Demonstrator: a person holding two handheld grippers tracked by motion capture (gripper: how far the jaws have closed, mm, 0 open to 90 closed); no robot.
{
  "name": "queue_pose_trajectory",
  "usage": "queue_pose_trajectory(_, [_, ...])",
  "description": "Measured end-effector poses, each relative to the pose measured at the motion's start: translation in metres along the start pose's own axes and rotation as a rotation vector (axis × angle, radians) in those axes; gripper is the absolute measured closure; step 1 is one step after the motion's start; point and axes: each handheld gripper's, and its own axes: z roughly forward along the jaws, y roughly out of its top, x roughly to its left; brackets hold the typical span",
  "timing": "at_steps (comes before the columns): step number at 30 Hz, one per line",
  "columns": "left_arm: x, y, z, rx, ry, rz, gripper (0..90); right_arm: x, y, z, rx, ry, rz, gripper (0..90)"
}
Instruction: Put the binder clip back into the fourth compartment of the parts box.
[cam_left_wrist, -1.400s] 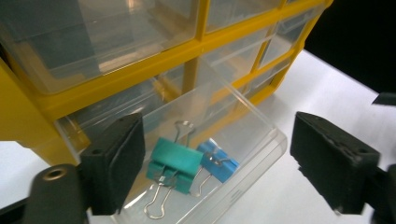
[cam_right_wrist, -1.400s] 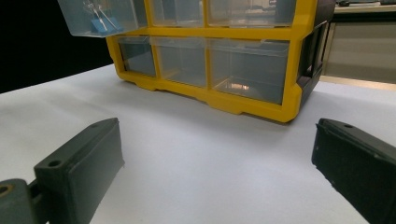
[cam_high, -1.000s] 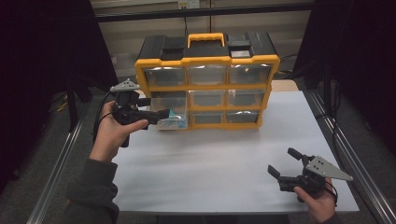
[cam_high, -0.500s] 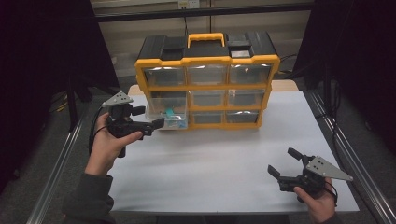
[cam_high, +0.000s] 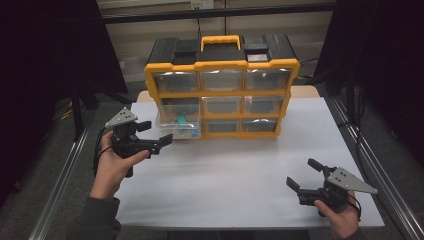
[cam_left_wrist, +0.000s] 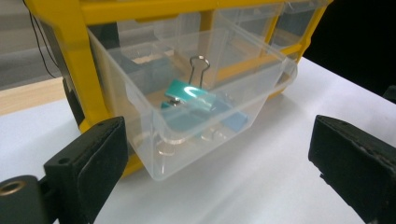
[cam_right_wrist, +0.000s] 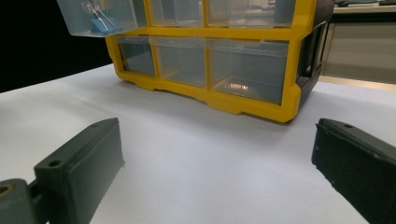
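A yellow and black drawer organizer (cam_high: 222, 85) stands at the back of the white table. Its middle-left clear drawer (cam_high: 177, 126) is pulled out and holds a teal binder clip (cam_high: 181, 121). My left gripper (cam_high: 156, 133) is open just left of and in front of that drawer, apart from it. In the left gripper view the drawer (cam_left_wrist: 233, 84) and the clip (cam_left_wrist: 189, 92) lie straight ahead of the open left gripper (cam_left_wrist: 215, 135). My right gripper (cam_high: 303, 174) rests open at the front right, holding nothing. From the right gripper (cam_right_wrist: 215, 140) the organizer (cam_right_wrist: 219, 98) is ahead.
The white table (cam_high: 240, 165) has metal rails along both sides (cam_high: 60, 175). The other drawers (cam_high: 262, 106) are shut. Dark curtains flank the table, and a wooden shelf edge (cam_high: 305, 91) lies behind the organizer.
My left gripper has drawn back from the pulled-out drawer, moving left and nearer to the person. The drawer stays out. The right gripper has not moved.
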Motion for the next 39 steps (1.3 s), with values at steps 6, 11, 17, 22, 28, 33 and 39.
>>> queue_pose_trajectory(6, [0.004,-0.016,0.000,-0.017,0.013,-0.016,5.0,0.000,0.000,0.000,-0.006,-0.004,0.005,1.5])
queue_pose_trajectory(11, [0.005,-0.030,0.001,-0.037,0.009,-0.032,5.0,0.000,0.000,0.000,-0.003,-0.004,0.004,1.4])
queue_pose_trajectory(17, [0.006,-0.045,0.003,-0.037,0.005,-0.036,4.5,0.000,0.000,0.000,-0.002,-0.004,0.004,1.5])
queue_pose_trajectory(22, [0.005,-0.058,0.006,-0.059,0.005,-0.027,4.2,0.000,0.000,0.000,-0.003,-0.004,0.002,1.5])
queue_pose_trajectory(28, [0.005,-0.076,0.008,-0.057,-0.008,-0.023,4.2,0.000,0.000,0.000,-0.002,-0.004,0.004,1.5])
queue_pose_trajectory(33, [0.004,-0.090,0.009,-0.060,0.001,-0.015,4.1,0.000,0.000,0.000,-0.001,-0.002,-0.006,1.5])
queue_pose_trajectory(39, [0.005,-0.101,0.009,-0.067,0.022,-0.022,4.1,0.000,0.000,0.000,0.000,0.001,-0.006,1.5])
